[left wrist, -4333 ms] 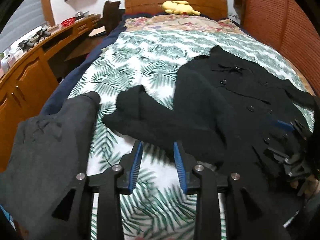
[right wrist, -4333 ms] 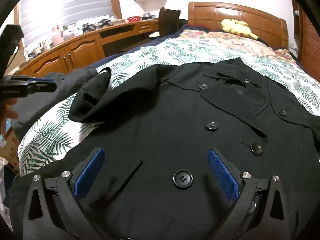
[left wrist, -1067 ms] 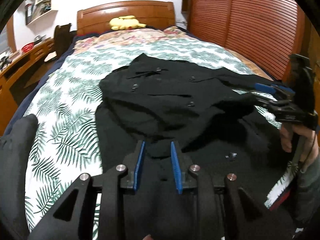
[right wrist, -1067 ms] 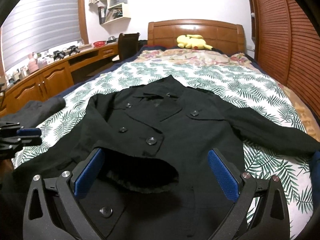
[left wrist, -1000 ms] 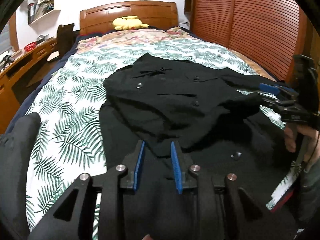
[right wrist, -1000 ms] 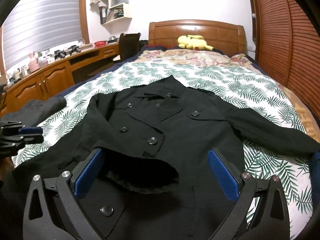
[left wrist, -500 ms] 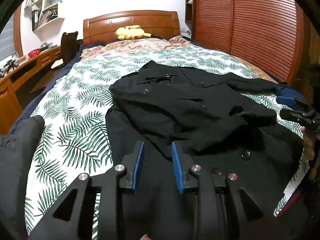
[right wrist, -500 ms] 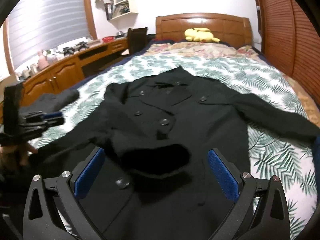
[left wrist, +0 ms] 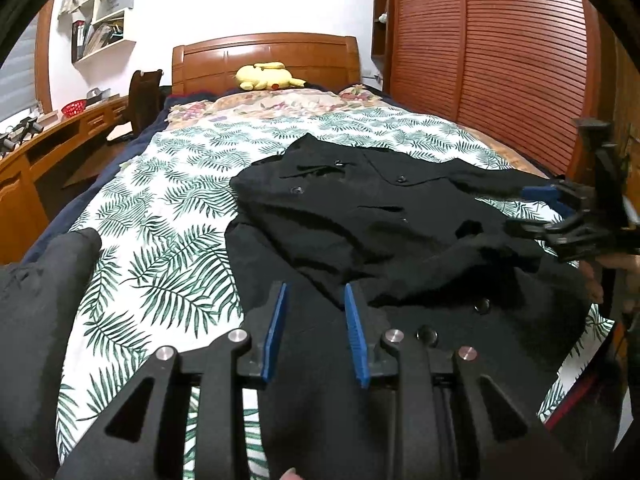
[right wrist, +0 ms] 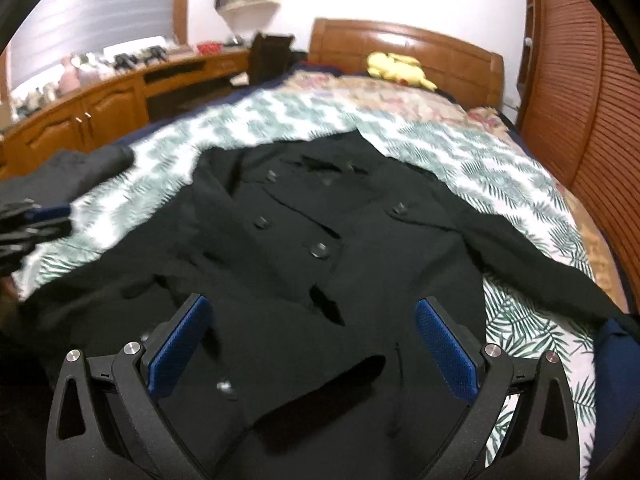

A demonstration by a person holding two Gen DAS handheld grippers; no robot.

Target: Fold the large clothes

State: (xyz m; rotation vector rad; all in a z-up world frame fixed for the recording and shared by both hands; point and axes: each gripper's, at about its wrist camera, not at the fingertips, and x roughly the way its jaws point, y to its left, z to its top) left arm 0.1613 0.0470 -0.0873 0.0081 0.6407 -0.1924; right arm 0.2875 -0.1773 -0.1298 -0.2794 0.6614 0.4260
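Left tool [left wrist: 314,312]: I see its pads a little apart, pinching nothing.
Right tool [right wrist: 312,340]: spread wide, empty.
Coat [left wrist: 384,216]: middle of frame, flat on the bed [left wrist: 160,216].
Done: I judge one sleeve folded across the front.
Left: other sleeve, then body.

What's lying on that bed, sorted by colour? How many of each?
Black: 1, the coat spread on the leaf-print bedspread.
Dark grey: 1, a garment at the bed's near left edge.
Yellow: 1, the plush toy by the headboard.
Total: 3.
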